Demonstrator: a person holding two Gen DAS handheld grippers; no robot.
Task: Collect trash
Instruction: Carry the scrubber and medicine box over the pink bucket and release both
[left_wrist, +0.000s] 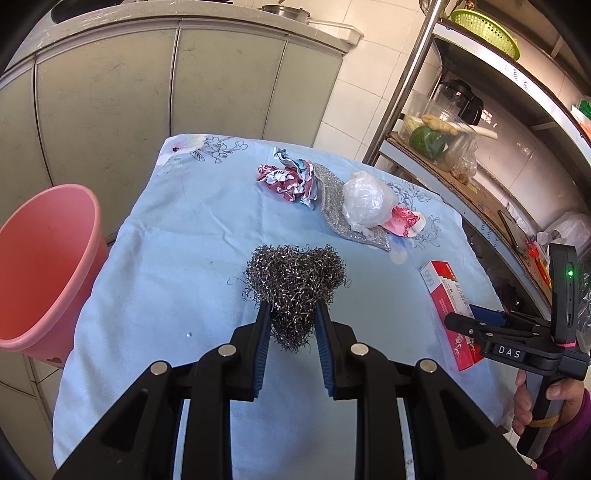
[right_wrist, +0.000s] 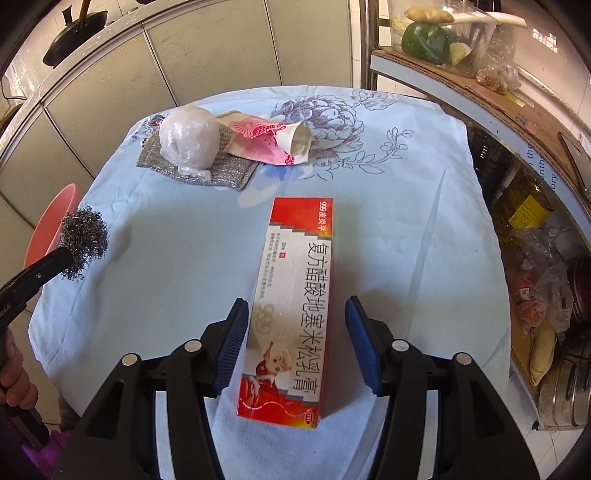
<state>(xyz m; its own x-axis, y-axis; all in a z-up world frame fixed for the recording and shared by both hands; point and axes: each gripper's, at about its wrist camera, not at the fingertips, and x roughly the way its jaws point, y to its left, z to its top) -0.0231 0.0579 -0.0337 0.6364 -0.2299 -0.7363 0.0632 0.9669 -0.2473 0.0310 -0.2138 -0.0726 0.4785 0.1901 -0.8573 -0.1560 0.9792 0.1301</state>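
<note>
My left gripper (left_wrist: 291, 308) is shut on a ball of steel wool (left_wrist: 295, 282) and holds it above the blue cloth-covered table (left_wrist: 166, 258); the steel wool also shows in the right wrist view (right_wrist: 83, 242). My right gripper (right_wrist: 295, 310) is open, its jaws on either side of a red and white medicine box (right_wrist: 295, 306) lying on the cloth; they stand apart from it. The box also shows in the left wrist view (left_wrist: 452, 310). Farther back lie a crumpled wrapper (left_wrist: 290, 179), a white plastic bag ball (right_wrist: 188, 142) on a silver scouring pad (right_wrist: 225, 170), and a crushed paper cup (right_wrist: 269, 142).
A pink bucket (left_wrist: 44, 269) stands on the floor left of the table. Grey cabinets (left_wrist: 147, 92) are behind. A metal shelf rack (right_wrist: 517, 129) with vegetables, bottles and bags stands close on the right.
</note>
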